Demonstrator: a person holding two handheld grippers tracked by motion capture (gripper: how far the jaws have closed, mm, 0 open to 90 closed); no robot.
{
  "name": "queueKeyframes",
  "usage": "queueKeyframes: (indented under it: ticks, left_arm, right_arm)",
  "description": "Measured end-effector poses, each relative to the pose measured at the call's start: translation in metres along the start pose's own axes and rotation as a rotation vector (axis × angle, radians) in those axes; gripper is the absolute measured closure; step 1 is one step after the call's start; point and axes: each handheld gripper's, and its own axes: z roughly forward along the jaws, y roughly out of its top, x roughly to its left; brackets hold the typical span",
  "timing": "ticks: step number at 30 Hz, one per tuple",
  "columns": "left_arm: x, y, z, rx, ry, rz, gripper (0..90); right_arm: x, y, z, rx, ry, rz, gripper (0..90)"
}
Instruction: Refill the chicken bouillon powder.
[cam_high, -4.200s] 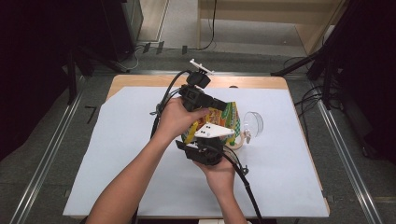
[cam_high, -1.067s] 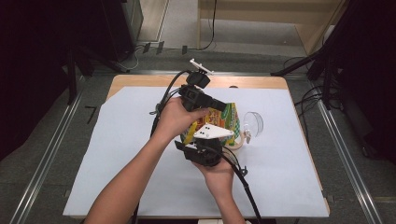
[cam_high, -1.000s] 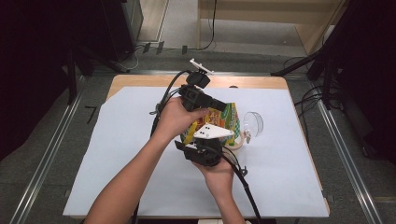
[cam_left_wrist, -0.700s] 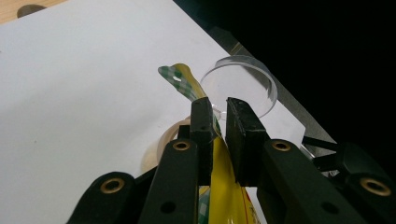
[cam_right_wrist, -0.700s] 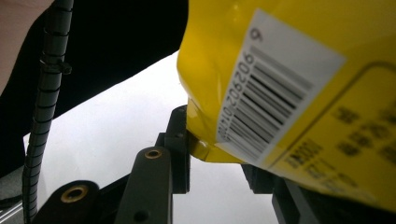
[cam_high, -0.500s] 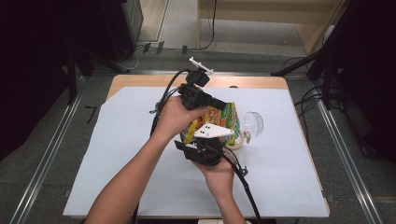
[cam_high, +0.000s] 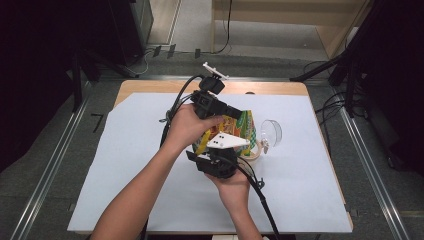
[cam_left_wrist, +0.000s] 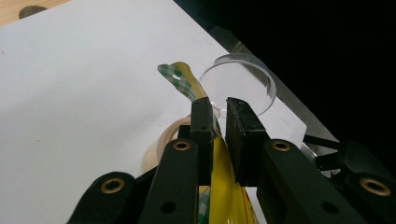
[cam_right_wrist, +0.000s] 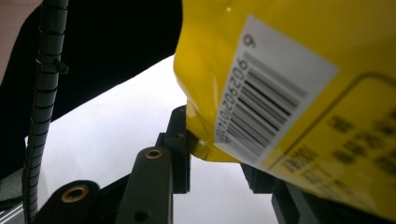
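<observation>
Pinching the flat top seal of a yellow snack bag (cam_left_wrist: 219, 186), the left tool (cam_left_wrist: 219, 116) has its jaws nearly together with the film clamped between them, the green-checked corner of the bag sticking up past the tips. The right tool (cam_right_wrist: 210, 154) takes the bag's lower edge; its jaws stand on either side of that corner, and the film seems gripped there, though the far jaw is mostly hidden behind the bag. In the high view the bag (cam_high: 235, 127) hangs between the two tools above the white tabletop (cam_high: 100, 165), just over a pale round bowl (cam_high: 252, 152), with a clear round lid (cam_high: 272, 132) just beside it. The bag looks light, soft and crinkly, its glossy film likely slippery, so the sealed edges are the sound places to hold. A white barcode label (cam_right_wrist: 266, 98) shows digits, partly readable as 902902; the rest is too blurred.
</observation>
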Motion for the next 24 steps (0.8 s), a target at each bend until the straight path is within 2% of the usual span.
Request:
queueKeyframes:
  ticks: [10, 19, 24]
  left_arm:
    - [-0.007, 0.001, -0.003, -0.002, 0.015, 0.037, 83.1]
    - [-0.007, -0.004, -0.005, 0.002, 0.002, 0.050, 84.6]
    - [-0.006, -0.012, -0.009, -0.021, -0.012, 0.048, 84.5]
  right_arm:
    - [0.000, 0.003, -0.001, 0.004, 0.005, -0.006, 67.3]
    - [-0.002, -0.005, 0.004, 0.009, -0.006, 0.000, 63.8]
    - [0.000, -0.008, 0.005, 0.012, -0.007, -0.011, 63.3]
